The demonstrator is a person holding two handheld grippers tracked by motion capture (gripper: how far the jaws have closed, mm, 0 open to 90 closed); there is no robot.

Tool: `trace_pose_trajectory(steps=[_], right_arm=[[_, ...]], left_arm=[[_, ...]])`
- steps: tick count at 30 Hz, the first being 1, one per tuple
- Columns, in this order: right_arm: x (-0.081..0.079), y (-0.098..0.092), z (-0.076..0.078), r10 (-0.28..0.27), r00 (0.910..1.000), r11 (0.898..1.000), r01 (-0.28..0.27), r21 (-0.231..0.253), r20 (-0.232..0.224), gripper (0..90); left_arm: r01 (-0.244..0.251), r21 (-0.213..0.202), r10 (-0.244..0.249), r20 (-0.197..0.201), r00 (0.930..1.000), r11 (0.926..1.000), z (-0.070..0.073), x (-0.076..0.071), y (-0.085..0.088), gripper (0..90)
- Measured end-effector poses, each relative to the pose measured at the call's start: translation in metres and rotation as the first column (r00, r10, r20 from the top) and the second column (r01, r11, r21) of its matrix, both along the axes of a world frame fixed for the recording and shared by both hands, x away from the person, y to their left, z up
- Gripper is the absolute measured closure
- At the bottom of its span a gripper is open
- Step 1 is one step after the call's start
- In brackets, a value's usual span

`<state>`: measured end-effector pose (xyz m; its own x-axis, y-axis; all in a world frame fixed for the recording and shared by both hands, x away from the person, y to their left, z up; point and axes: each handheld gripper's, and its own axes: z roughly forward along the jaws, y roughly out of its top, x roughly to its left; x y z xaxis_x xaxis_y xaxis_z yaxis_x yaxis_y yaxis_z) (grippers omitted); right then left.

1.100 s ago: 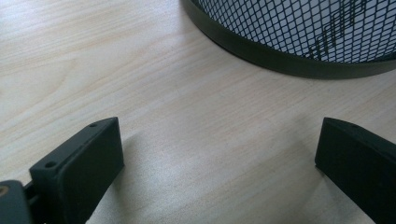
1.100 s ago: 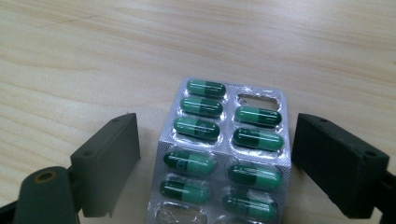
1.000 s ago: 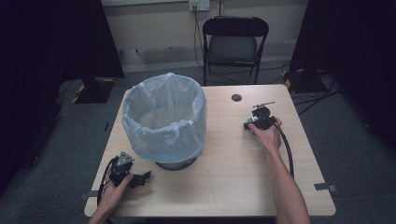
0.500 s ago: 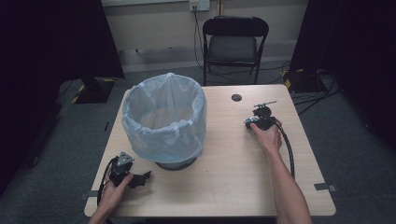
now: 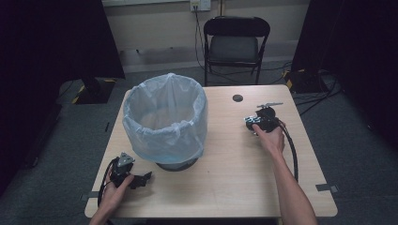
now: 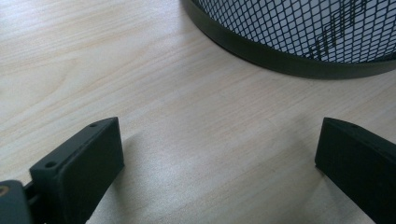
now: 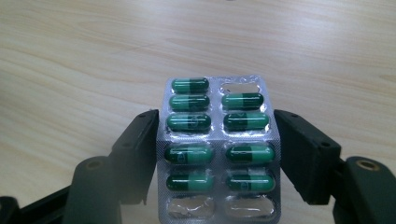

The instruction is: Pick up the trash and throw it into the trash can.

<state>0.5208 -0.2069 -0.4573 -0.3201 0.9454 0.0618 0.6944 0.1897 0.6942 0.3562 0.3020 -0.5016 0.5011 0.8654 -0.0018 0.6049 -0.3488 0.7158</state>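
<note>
A silver blister pack (image 7: 217,149) of green capsules, with a few pockets empty, stands between the jaws of my right gripper (image 7: 217,116), which is shut on its two long edges just above the wooden table (image 7: 93,56). From above, the right gripper (image 5: 256,121) is at the table's right side, held by a hand. My left gripper (image 5: 145,178) rests at the front left corner, jaws wide open with bare wood between them (image 6: 217,135). A mesh bin (image 5: 164,117) lined with a pale blue bag stands just beyond it, its black base (image 6: 289,60) close ahead.
A small black round disc (image 5: 238,98) lies on the table (image 5: 234,173) behind the right gripper. A black folding chair (image 5: 234,47) stands beyond the far edge. A cable (image 5: 293,154) trails from the right gripper along the forearm.
The right hand has shifted slightly with its gripper. The left hand and the bin have stayed where they were.
</note>
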Motion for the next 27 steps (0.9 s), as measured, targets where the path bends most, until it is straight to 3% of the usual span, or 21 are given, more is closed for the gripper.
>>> trace_pose_trajectory(steps=[9,12,20,27], right_arm=[[-0.021,0.003,0.022,0.054,0.9963,0.997,-0.058,0.051,0.067,33.8],[-0.029,0.009,0.031,0.120,0.9891,0.992,-0.124,0.040,0.086,33.8],[-0.040,0.019,0.060,0.160,0.9758,0.982,-0.173,0.078,0.149,33.8],[-0.045,0.031,0.088,0.179,0.9652,0.977,-0.196,0.078,0.191,33.8]], left_arm=[[0.000,0.000,0.000,-0.001,1.0000,1.0000,0.000,0.000,0.000,0.5],[0.000,-0.001,0.000,-0.001,1.0000,1.0000,0.000,0.000,0.000,0.5],[0.000,-0.001,0.000,-0.001,1.0000,1.0000,0.000,0.000,0.000,0.5],[0.001,0.000,-0.001,0.000,1.0000,1.0000,0.000,0.000,0.000,0.5]])
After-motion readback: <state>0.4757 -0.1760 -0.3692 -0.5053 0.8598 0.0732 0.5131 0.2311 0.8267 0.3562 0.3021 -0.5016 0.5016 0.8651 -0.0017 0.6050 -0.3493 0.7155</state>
